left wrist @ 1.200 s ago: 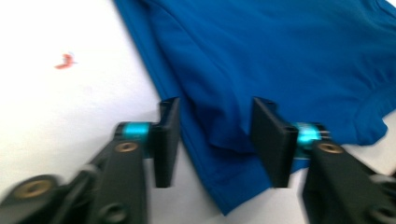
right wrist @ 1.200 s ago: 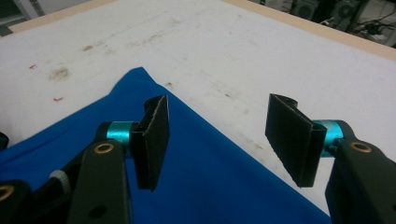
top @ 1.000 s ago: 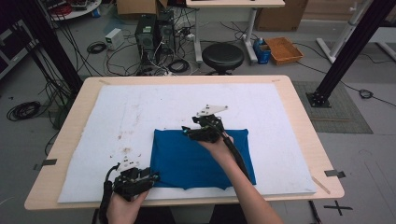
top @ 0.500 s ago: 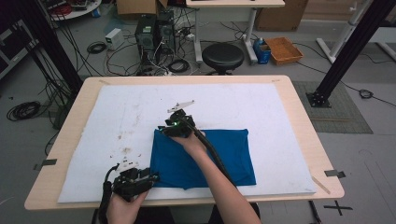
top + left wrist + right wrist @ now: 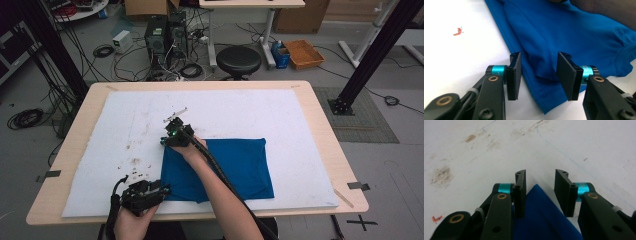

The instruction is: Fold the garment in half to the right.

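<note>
The left gripper [image 5: 156, 190] is held in the left hand [image 5: 134, 220] near the front edge of the table, left of centre. Its jaws stand apart in the left gripper view [image 5: 539, 76], pointing toward the right side of the table. The right forearm [image 5: 220, 190] enters from the front edge and reaches diagonally forward and left across the table. The right hand [image 5: 187, 149] holds the right gripper [image 5: 169, 134] near the table's middle. Its jaws stand apart in the right gripper view [image 5: 541, 192], tips low over the surface.
</note>
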Demonstrator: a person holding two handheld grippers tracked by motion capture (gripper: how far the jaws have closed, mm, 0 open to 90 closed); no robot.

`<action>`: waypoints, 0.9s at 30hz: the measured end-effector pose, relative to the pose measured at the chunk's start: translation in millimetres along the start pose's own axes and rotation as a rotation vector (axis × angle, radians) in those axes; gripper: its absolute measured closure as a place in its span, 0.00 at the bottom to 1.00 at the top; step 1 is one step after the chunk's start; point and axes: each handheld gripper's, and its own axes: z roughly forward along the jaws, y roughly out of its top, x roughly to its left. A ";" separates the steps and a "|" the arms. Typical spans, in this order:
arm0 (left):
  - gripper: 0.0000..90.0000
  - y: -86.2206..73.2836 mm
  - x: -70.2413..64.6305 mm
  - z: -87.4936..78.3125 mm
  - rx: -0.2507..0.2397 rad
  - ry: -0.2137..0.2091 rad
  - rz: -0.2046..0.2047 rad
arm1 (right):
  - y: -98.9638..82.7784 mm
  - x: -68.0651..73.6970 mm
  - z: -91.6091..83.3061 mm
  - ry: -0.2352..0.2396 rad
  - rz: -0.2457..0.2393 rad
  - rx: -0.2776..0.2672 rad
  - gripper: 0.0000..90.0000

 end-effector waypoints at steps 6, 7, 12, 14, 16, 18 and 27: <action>0.75 0.0 1.8 -0.6 -0.001 -0.001 -0.002 | 1.1 5.9 -1.5 -0.025 -0.072 0.011 0.90; 0.77 -0.2 1.5 -0.4 0.000 -0.004 -0.001 | 1.4 7.2 -2.1 -0.030 -0.083 0.009 0.94; 0.89 1.3 -1.1 0.4 0.003 -0.021 0.017 | 3.4 9.7 -6.5 -0.002 -0.097 -0.007 0.98; 0.92 1.7 -1.1 -0.1 -0.003 -0.023 0.017 | 3.8 8.1 -10.0 0.005 -0.091 -0.003 0.98; 0.93 2.2 -0.6 -1.7 -0.011 -0.035 0.010 | 4.6 6.4 -14.7 0.018 -0.080 -0.019 0.98; 0.94 3.4 -0.7 -4.0 -0.025 -0.051 0.000 | 6.3 4.8 -22.2 0.044 -0.063 -0.042 0.98; 0.95 22.2 -27.1 -16.4 -0.080 -0.152 0.031 | 7.7 -11.6 -74.0 0.123 -0.032 -0.125 0.98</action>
